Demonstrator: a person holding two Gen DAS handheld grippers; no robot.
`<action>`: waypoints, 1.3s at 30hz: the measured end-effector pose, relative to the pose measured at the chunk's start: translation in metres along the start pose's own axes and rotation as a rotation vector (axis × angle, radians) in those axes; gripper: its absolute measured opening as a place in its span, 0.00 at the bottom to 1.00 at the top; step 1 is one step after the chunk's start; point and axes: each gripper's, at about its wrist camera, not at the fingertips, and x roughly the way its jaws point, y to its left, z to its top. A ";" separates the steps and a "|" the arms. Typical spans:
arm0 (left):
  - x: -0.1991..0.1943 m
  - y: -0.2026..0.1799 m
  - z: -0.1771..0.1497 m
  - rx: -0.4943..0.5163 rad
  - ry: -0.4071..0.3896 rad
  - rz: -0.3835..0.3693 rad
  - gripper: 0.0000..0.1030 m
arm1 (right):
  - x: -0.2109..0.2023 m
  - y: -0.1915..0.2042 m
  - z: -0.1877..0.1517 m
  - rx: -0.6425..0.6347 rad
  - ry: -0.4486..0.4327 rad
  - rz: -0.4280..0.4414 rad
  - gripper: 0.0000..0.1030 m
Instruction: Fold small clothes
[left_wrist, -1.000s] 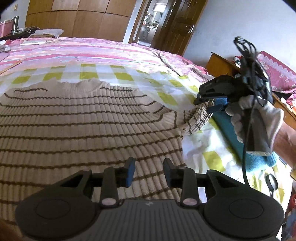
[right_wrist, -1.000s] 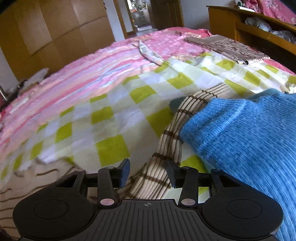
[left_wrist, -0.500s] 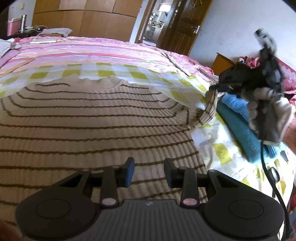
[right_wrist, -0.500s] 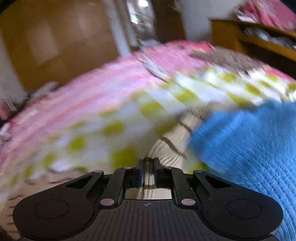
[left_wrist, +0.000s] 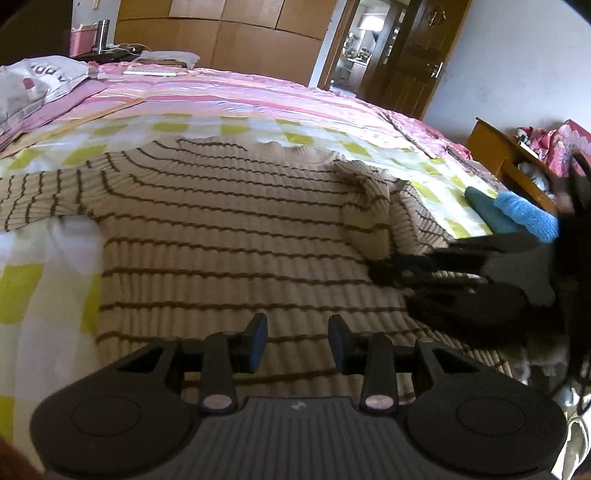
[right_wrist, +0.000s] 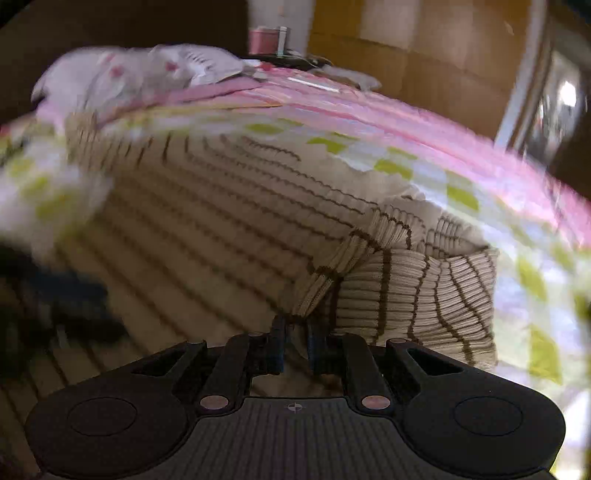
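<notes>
Sweater: flat on bed.
Right claw: clamped on sleeve, folded inward.
Left claw: open, empty.

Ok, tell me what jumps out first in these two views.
A beige striped sweater lies spread across the checked sheet, filling the middle of both views. The right gripper is shut on its sleeve, folding it over the body. The left gripper hovers open above the hem.

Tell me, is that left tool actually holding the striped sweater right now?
No. The left gripper is open above the striped sweater, its blue-padded fingers apart with nothing pinched between them.
</notes>
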 end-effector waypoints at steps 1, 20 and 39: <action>-0.001 0.004 0.001 -0.004 -0.004 -0.007 0.40 | -0.003 0.003 0.000 -0.022 0.008 -0.013 0.17; -0.013 0.030 0.010 -0.038 -0.063 -0.043 0.40 | 0.042 -0.037 0.077 0.204 0.071 -0.202 0.39; -0.019 0.047 0.014 -0.077 -0.098 -0.034 0.40 | -0.003 -0.012 0.095 0.216 -0.093 0.206 0.22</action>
